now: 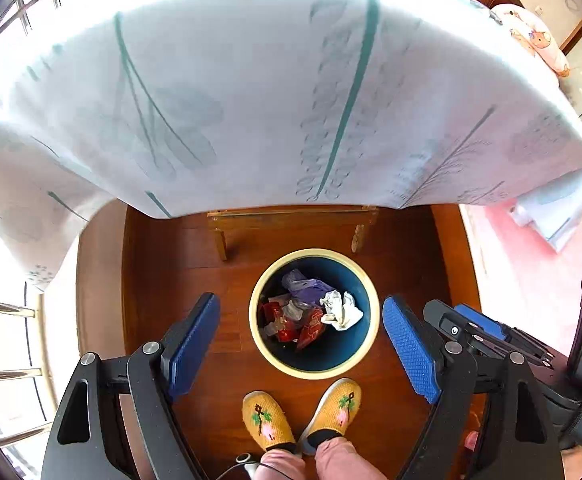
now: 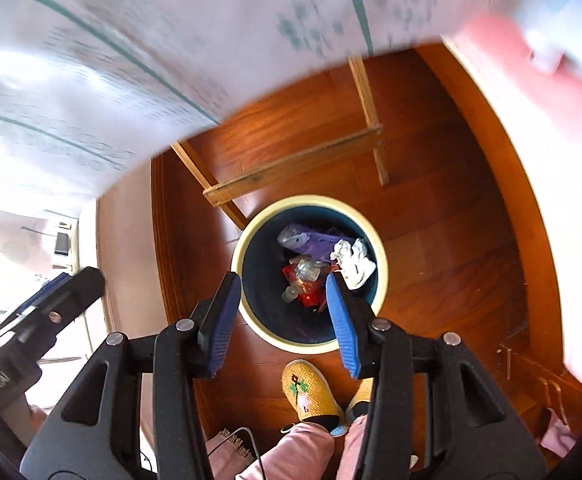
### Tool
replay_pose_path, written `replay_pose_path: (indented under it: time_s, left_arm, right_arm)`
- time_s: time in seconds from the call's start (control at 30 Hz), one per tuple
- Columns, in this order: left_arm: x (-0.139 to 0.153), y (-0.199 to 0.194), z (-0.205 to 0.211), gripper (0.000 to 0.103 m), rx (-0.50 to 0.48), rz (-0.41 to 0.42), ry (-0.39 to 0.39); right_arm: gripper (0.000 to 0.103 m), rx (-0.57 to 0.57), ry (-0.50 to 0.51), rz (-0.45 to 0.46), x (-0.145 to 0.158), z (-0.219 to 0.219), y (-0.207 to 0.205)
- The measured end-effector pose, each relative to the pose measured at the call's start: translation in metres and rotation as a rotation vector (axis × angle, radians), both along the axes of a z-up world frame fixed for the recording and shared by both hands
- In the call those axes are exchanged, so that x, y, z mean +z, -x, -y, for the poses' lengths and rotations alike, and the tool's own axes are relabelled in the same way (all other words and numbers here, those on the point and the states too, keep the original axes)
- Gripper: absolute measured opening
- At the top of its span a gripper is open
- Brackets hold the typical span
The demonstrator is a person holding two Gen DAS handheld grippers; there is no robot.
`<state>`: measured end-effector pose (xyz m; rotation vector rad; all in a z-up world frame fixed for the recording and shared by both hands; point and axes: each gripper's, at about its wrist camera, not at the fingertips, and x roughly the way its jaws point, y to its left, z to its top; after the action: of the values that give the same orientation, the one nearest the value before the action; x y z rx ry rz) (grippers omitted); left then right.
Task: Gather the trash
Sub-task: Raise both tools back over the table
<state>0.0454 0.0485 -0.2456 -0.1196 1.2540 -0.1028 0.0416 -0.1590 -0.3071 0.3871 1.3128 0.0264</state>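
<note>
Both my grippers are pointing down at a reddish wood floor (image 1: 411,248). Left gripper (image 1: 303,344) jaws wide apart, nothing in them; right gripper (image 2: 283,316) jaws apart too, empty. The trash bin (image 1: 365,354) sits right below between the jaws, wrappers and crumpled tissue (image 1: 341,308) inside. White patterned tablecloth (image 1: 251,80) hangs beyond the fingertips.

Round bin (image 1: 314,368) upright on floor, holding crumpled trash (image 1: 311,314).
</note>
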Motion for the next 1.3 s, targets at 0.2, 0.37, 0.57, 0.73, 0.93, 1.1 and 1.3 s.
replay_pose_path:
  time_s: [0.2,0.37,0.57,0.73,0.93,1.1,1.3]
  left_arm:
    - [0.085,0.012,-0.013,0.085,-0.014,0.066,0.04]
    - [0.151,0.013,-0.021,0.085,-0.035,0.131,0.049]
    - [0.221,0.013,-0.019,0.085,-0.101,0.188,0.044]
    - [0.265,0.011,-0.019,0.085,-0.121,0.245,0.032]
    - [0.296,0.0,-0.021,0.083,-0.132,0.272,0.053]
    - [0.32,-0.012,-0.023,0.076,-0.147,0.319,0.029]
    - [0.34,-0.027,-0.024,0.075,-0.171,0.368,0.008]
  right_arm:
    - [0.046,0.041,0.015,0.043,0.076,-0.01,0.008]
    - [0.047,0.081,0.008,0.069,0.137,-0.018,0.013]
    - [0.047,0.134,0.018,0.144,0.215,-0.03,0.026]
    - [0.047,0.133,0.018,0.222,0.27,-0.034,0.03]
    - [0.047,0.135,0.022,0.335,0.332,-0.044,0.023]
    - [0.047,0.135,0.041,0.423,0.384,-0.053,0.014]
    - [0.047,0.123,0.056,0.478,0.407,-0.062,0.0]
